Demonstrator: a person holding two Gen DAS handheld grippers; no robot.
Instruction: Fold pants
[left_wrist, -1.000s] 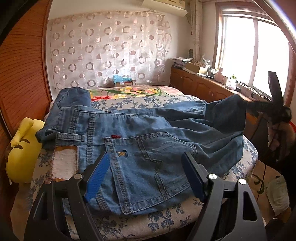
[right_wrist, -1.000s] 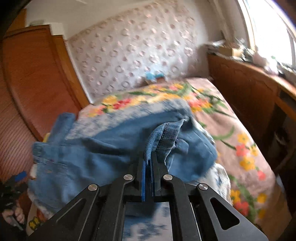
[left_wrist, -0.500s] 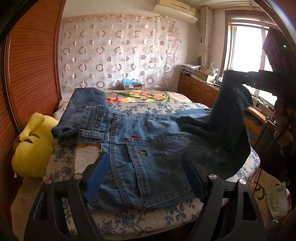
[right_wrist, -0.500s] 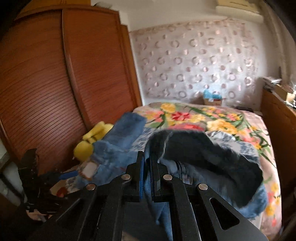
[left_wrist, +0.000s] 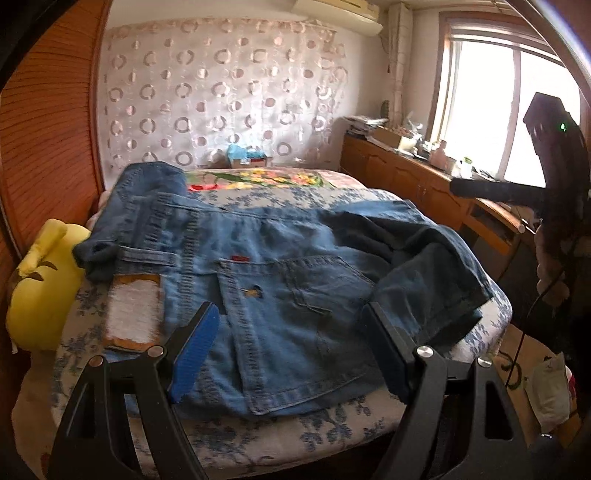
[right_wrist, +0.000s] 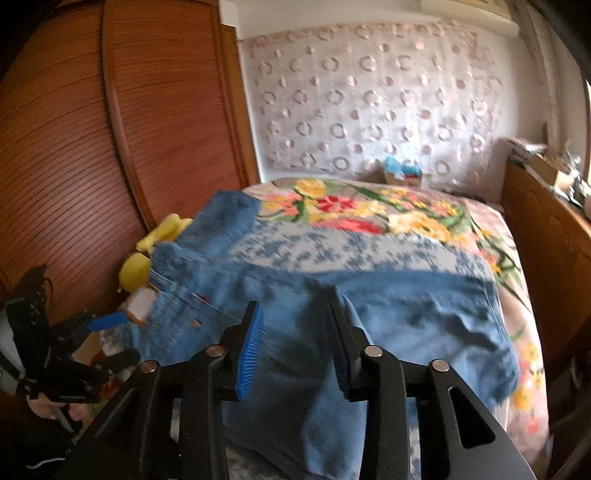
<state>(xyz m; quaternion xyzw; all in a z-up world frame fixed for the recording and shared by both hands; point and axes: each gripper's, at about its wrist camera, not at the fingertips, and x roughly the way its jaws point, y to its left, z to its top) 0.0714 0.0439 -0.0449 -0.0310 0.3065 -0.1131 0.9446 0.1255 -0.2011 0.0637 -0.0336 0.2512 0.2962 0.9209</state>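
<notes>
A second ago the right gripper (right_wrist: 295, 347) was clamped on a hem of the jeans (left_wrist: 280, 288) and lifting it; since then the leg has been carried across and dropped, and it now lies folded over the rest of the garment. The jaws have just been opening, and in the right wrist view denim shows below the gap between the blue pads (right_wrist: 249, 352) without being pinched.

The jeans lie across the near end of the bed (left_wrist: 258, 439), filling the middle of the left wrist view, back pocket up, with the waistband toward the left of the frame and the folded leg bunched at the right. A light patch (left_wrist: 135, 314) sits at the waistband in the lower left.

The left gripper (left_wrist: 291, 350) hovers at the bottom of its frame with jaws wide apart and nothing between them; the jeans' lower edge lies below the fingers.

A yellow plush toy (left_wrist: 40, 291) rests at the bed's left edge, by the wooden wardrobe (right_wrist: 110, 147). The bright window (left_wrist: 509, 114) is at the upper right, above a wooden cabinet (left_wrist: 406, 177).
</notes>
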